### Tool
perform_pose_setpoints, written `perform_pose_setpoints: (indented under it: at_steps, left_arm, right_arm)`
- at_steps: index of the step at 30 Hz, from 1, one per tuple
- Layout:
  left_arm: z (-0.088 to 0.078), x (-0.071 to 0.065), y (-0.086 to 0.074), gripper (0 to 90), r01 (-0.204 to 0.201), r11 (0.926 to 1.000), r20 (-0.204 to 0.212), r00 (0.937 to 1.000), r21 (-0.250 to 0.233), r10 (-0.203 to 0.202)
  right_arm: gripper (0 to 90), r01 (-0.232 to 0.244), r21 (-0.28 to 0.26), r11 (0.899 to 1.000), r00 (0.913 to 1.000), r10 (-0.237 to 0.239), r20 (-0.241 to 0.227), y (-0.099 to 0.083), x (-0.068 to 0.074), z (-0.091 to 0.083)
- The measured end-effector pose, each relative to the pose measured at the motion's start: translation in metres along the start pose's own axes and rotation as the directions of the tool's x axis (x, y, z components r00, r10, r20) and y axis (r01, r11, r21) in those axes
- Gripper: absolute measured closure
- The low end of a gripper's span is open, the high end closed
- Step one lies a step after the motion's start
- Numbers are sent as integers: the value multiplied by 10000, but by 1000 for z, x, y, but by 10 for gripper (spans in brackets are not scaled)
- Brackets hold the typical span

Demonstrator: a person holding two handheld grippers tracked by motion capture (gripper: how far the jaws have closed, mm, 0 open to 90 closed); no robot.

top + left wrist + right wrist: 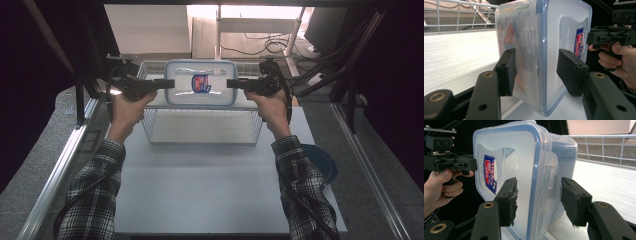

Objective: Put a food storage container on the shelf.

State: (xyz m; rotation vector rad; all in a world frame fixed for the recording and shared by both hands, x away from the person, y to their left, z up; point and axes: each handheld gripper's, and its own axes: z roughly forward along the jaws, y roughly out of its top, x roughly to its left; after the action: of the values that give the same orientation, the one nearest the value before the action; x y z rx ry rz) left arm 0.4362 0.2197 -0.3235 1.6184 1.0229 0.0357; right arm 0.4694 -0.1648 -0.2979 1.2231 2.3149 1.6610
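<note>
Both tongs sit at the two short ends of a clear plastic container (pixel 200 90) with a blue-rimmed lid, one on each side. In the left gripper view, the left tongs (pixel 536 68) straddle the container's end clasp; the pad on the body side lies against the wall, while the pad on the lid side stands just off the lid with a gap showing, so the jaws are partly open and not pressing. In the right gripper view, the right tongs (pixel 537 197) straddle the opposite clasp in the same way: one frayed pad is close against the lid, the other stands apart from the container's body. Whether that near pad touches the lid I cannot tell.

From the high view, the container lies lid up across the top of a white wire basket (pixel 200 132), toward its far side, a red and blue label (pixel 201 83) on the lid. The basket stands on the pale worktop (pixel 200 190). A blue round lid (pixel 320 162) lies at the worktop's right edge, beside the person's right sleeve.
</note>
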Motion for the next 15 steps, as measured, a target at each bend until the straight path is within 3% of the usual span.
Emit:
perform_pose_setpoints:
  at_steps: [4, 9, 12, 15]
  left_arm:
    - [1, -1, 0, 486, -175, 9998, -263, 9995, 38, 176]
    - [10, -4, -5, 485, -529, 9961, -922, 9940, 701, 593]
    - [12, 0, -6, 480, -249, 9982, -724, 9970, 550, 288]
    - [11, 0, -5, 490, -280, 9975, -755, 9966, 643, 328]
  right_arm:
    - [459, 136, 29, 9999, 9998, -137, 125, 1, 1, 2]
    - [400, 268, 267, 9993, 9984, -280, 481, 1, 2, 5]
    - [383, 75, 334, 9994, 9984, -94, 556, 1, -1, 7]
    - [380, 42, 376, 9993, 9982, -65, 603, 2, -1, 8]
